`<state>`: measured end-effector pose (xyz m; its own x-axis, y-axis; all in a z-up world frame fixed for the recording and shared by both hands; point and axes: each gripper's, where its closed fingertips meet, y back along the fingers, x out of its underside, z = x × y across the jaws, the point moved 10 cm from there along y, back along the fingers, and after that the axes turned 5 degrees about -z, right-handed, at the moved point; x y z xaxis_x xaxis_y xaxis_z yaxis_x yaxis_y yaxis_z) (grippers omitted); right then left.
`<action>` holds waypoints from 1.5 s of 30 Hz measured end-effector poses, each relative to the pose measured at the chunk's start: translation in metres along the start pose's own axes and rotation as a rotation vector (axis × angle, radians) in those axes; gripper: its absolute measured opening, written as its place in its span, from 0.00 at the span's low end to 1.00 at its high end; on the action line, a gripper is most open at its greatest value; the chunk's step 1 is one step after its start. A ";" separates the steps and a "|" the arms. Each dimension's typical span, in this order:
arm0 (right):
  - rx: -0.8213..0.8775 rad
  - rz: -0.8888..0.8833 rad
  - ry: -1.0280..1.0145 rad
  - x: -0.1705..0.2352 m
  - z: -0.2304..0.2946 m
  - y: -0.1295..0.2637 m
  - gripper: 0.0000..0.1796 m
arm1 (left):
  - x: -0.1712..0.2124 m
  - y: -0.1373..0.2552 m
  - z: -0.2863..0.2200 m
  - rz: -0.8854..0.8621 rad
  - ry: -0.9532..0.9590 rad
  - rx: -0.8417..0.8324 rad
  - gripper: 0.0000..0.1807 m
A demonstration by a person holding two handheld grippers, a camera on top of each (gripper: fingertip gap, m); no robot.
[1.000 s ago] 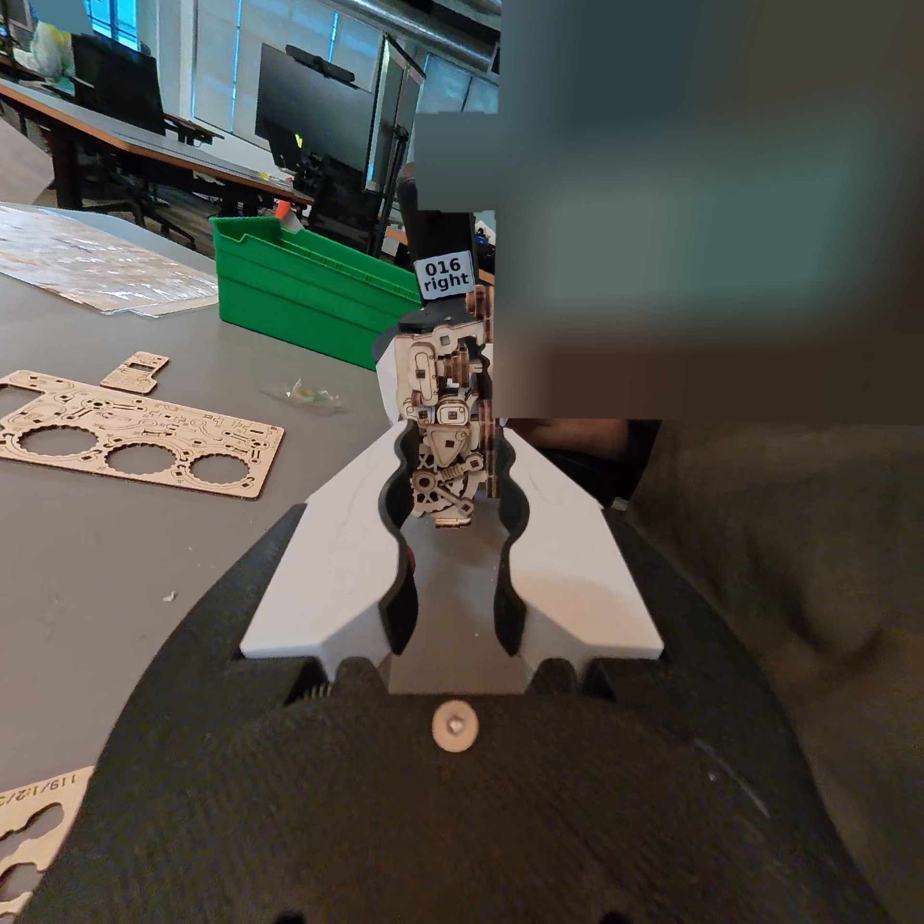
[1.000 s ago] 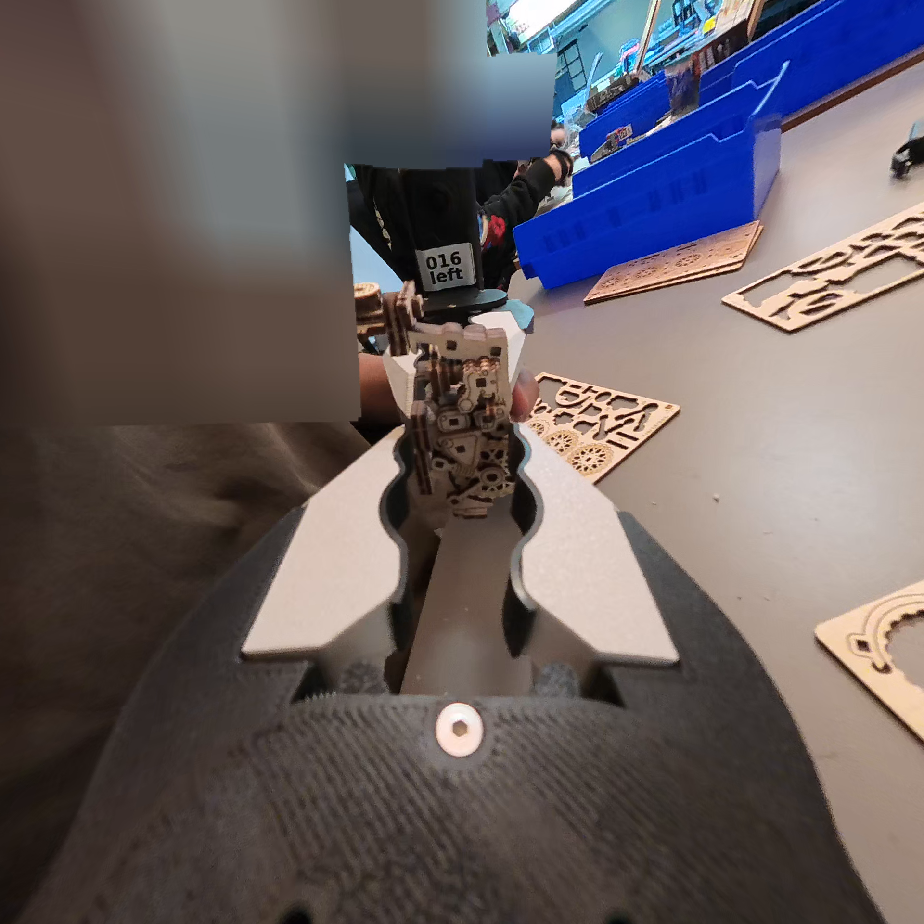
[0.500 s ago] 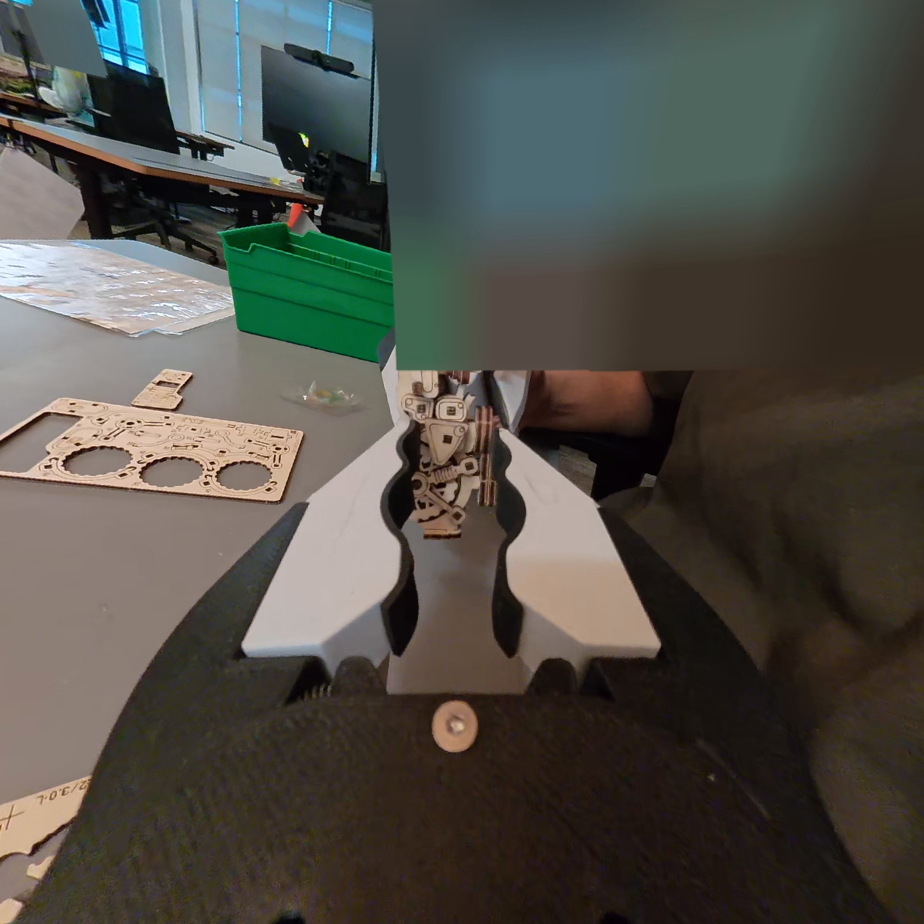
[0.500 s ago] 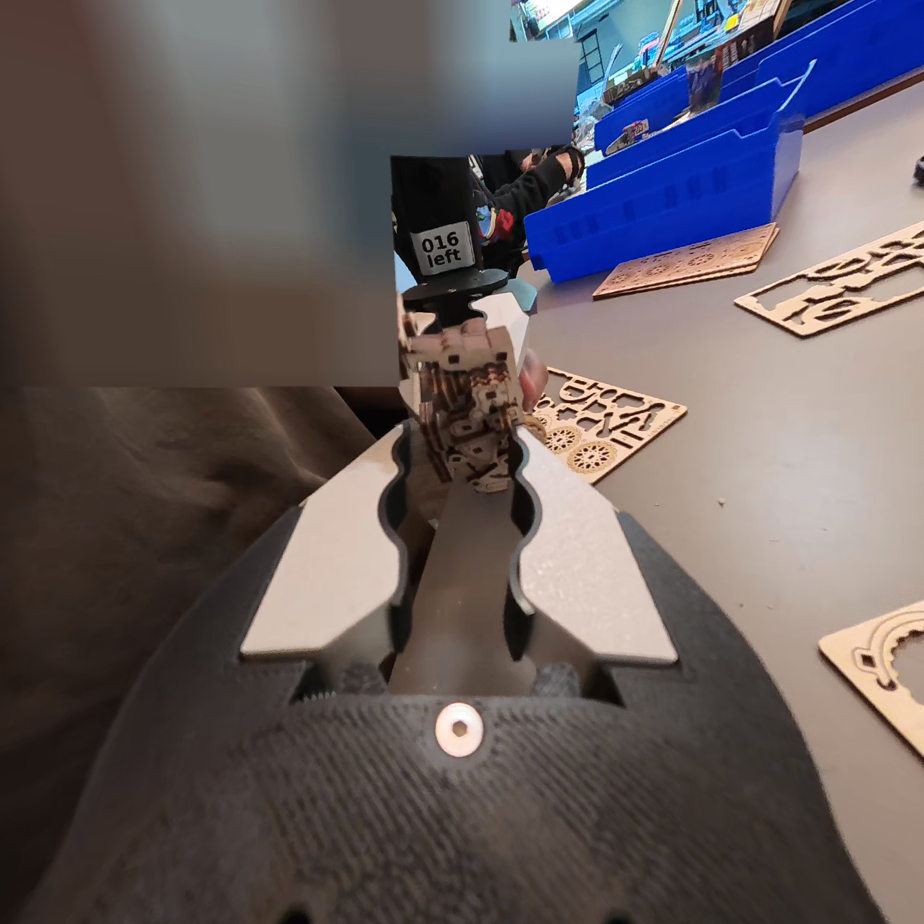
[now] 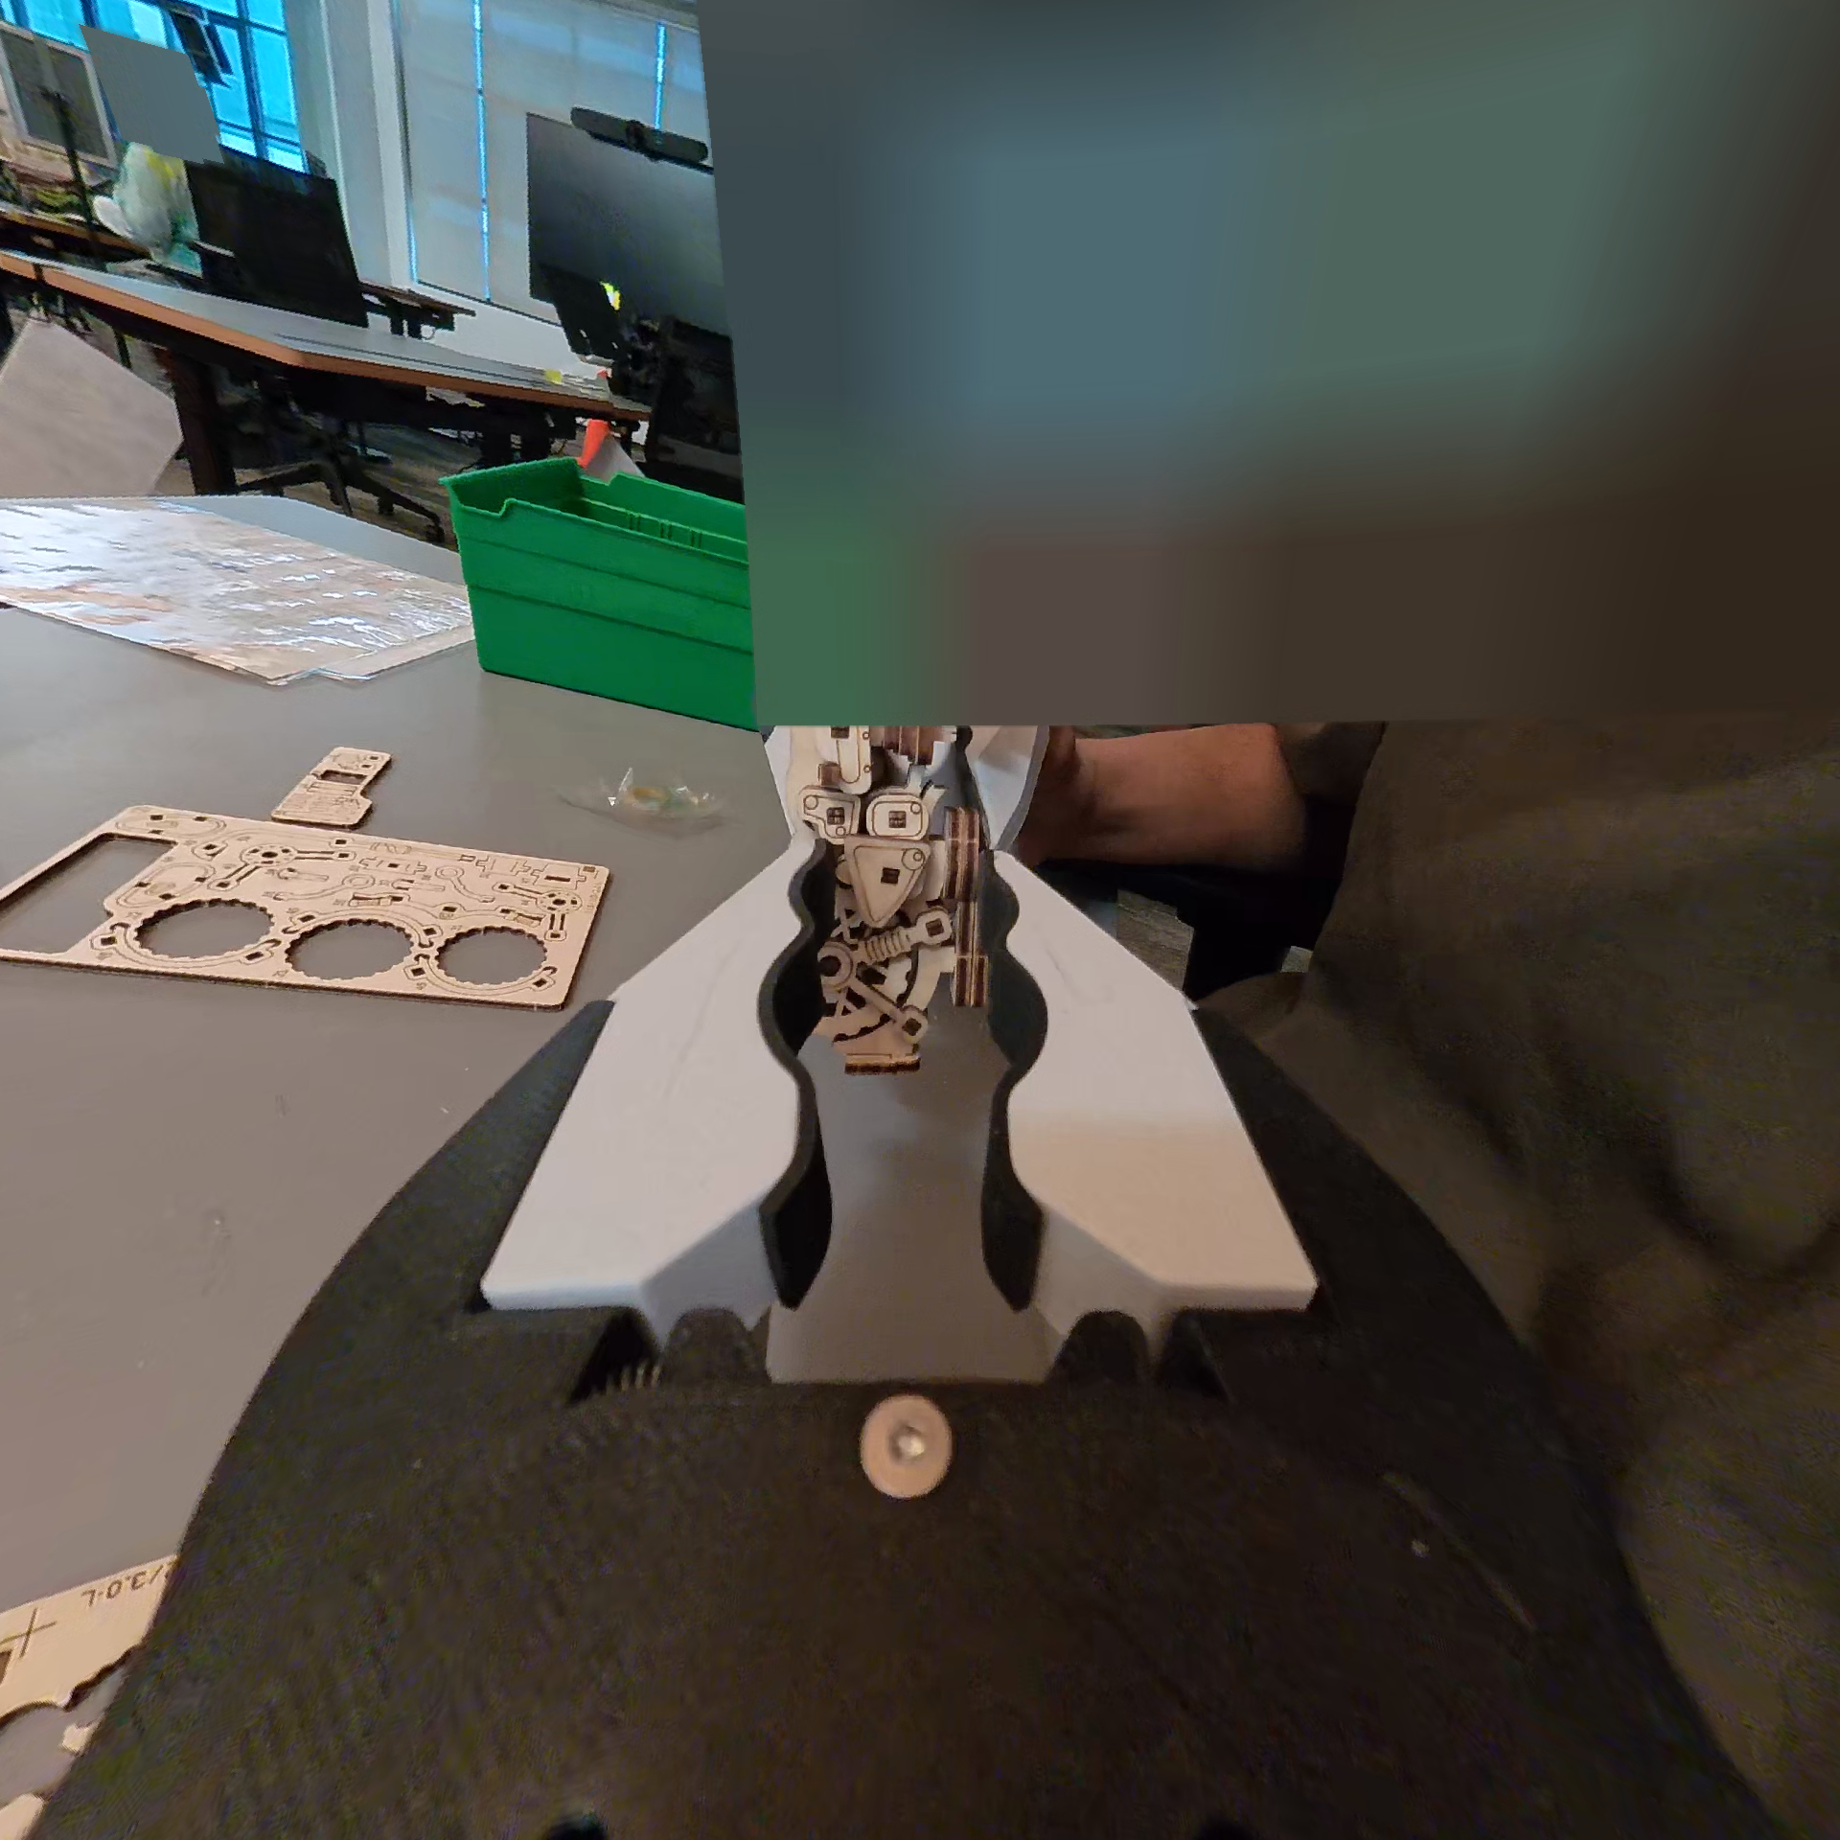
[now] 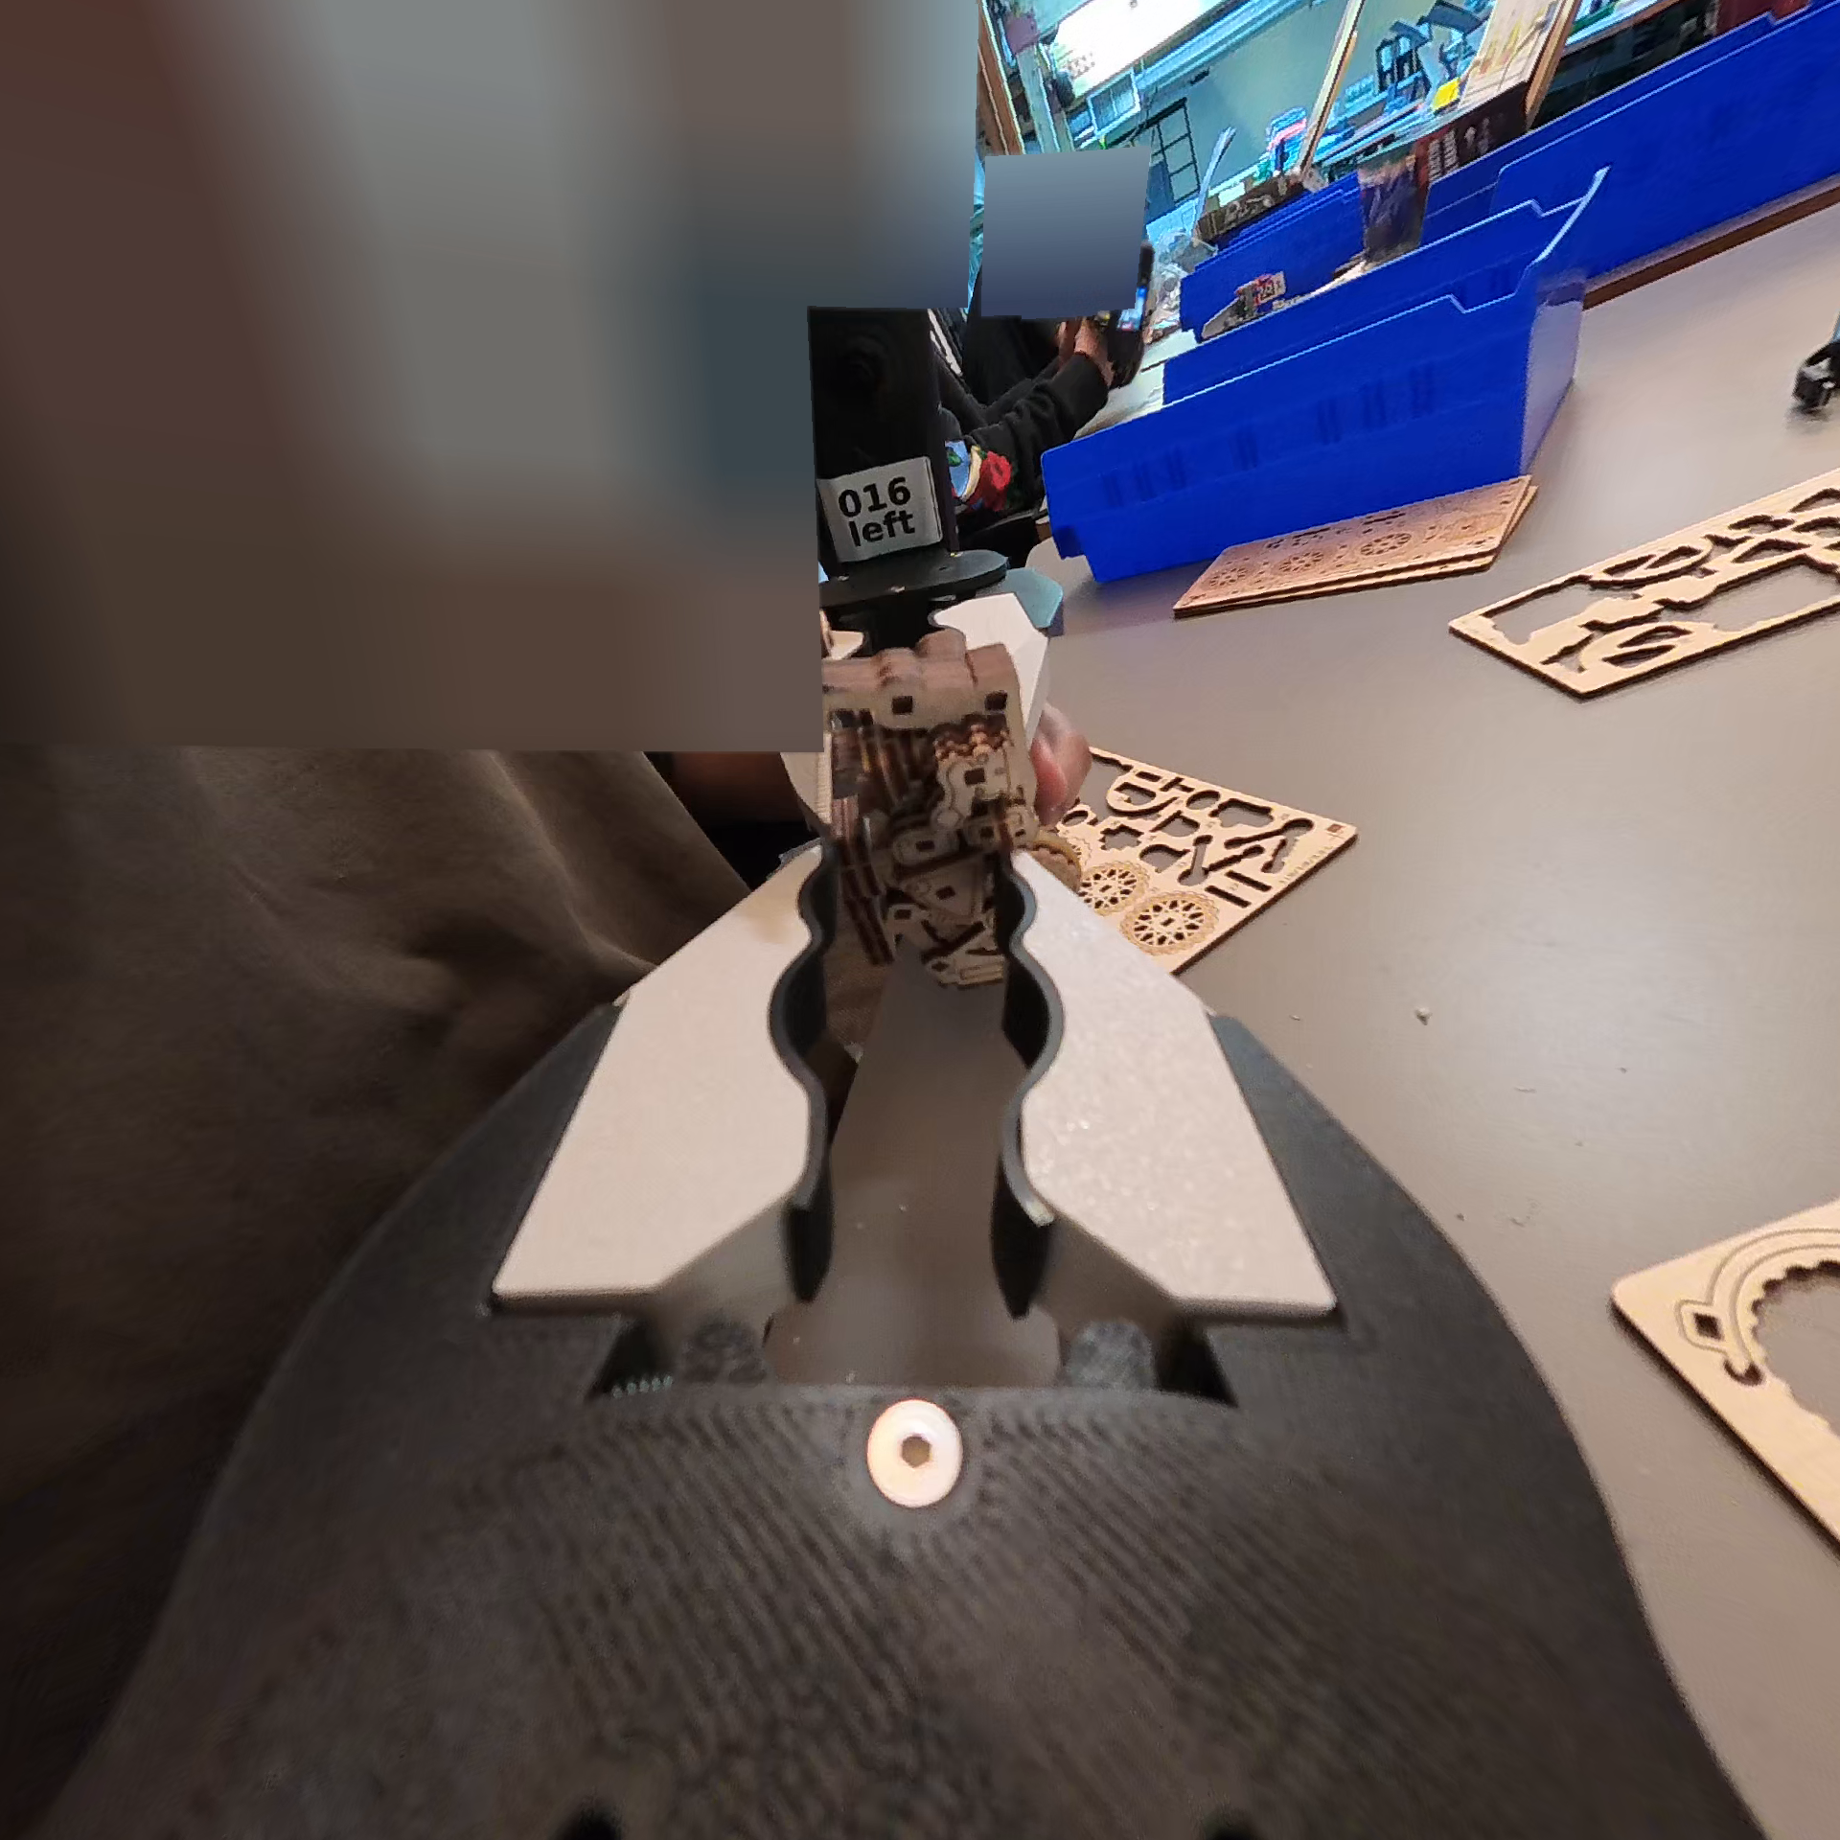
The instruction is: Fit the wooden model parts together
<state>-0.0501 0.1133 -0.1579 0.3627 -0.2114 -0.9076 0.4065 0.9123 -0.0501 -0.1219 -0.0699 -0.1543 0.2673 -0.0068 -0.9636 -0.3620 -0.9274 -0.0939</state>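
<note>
Since a second ago both my grippers have drawn nearer each other, so the wooden model (image 5: 889, 931) fills more of each view. My left gripper (image 5: 894, 876) and right gripper (image 6: 911, 876) point tip to tip above the grey table (image 5: 299, 1145), each clenched on the model between them.

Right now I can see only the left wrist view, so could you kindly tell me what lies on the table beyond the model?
Observer: A blue bin stands there on the grey table.
Operator: Thank you; is anything in front of it?
Observer: A stack of wooden sheets lies flat just before it.
Operator: And nearer the wooden model?
Observer: A gear-patterned wooden sheet lies flat just beyond the tips of the right tongs.
</note>
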 end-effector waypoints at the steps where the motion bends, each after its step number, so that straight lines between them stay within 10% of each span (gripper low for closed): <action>1: 0.001 0.000 0.001 0.000 0.000 0.000 0.16 | 0.000 0.000 0.000 0.000 -0.001 0.000 0.14; 29: -0.061 -0.066 -0.090 0.001 -0.003 0.003 0.16 | 0.000 0.003 0.008 -0.031 0.068 -0.007 0.21; 45: -0.475 -0.036 -0.260 0.007 0.019 -0.010 0.16 | 0.011 -0.005 -0.006 0.041 0.470 0.447 0.24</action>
<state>-0.0358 0.0965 -0.1556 0.5758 -0.2701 -0.7717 0.0203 0.9483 -0.3168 -0.1115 -0.0672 -0.1627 0.5710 -0.2955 -0.7660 -0.6899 -0.6785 -0.2525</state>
